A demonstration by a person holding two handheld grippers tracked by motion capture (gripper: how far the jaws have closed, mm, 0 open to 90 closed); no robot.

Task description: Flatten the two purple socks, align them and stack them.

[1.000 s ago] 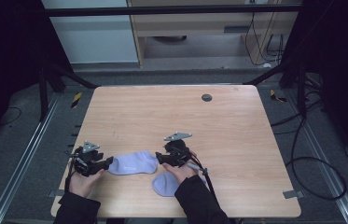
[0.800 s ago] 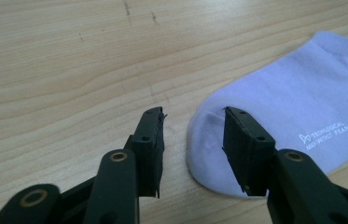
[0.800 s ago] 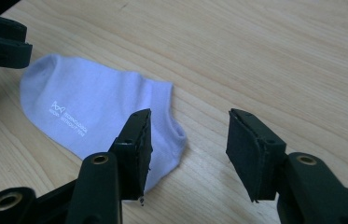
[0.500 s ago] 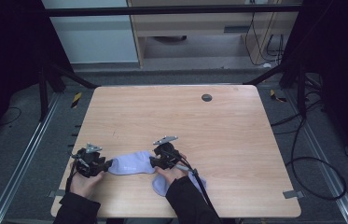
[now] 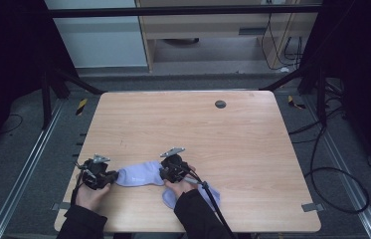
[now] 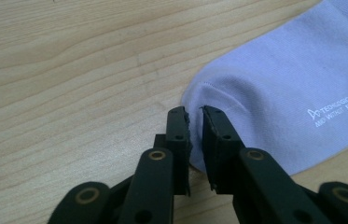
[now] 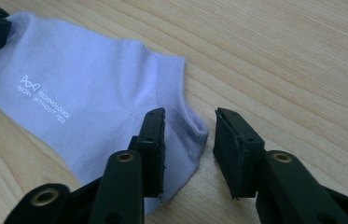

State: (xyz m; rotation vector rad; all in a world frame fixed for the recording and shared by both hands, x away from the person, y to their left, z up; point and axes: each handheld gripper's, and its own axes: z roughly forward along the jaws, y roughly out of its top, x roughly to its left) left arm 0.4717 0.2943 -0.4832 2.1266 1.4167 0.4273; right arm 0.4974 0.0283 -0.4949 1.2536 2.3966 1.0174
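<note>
Left tool [image 6: 195,116] nipping sock [image 6: 283,93] toe edge; bare tabletop [image 5: 232,129] beyond.

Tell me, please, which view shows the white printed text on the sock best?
The left gripper view: the white text is sharp and upright on the lavender sock. The right gripper view shows it upside down. In the high view the sock is too small to show it.

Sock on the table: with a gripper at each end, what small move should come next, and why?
Probably finish closing the right gripper on the heel edge. The left gripper has been closing and now looks to pinch the toe of the sock. The right jaws have been closing too but stand apart, the heel edge between them, pads not yet pressing. With both ends gripped, the sock could be lifted.
</note>
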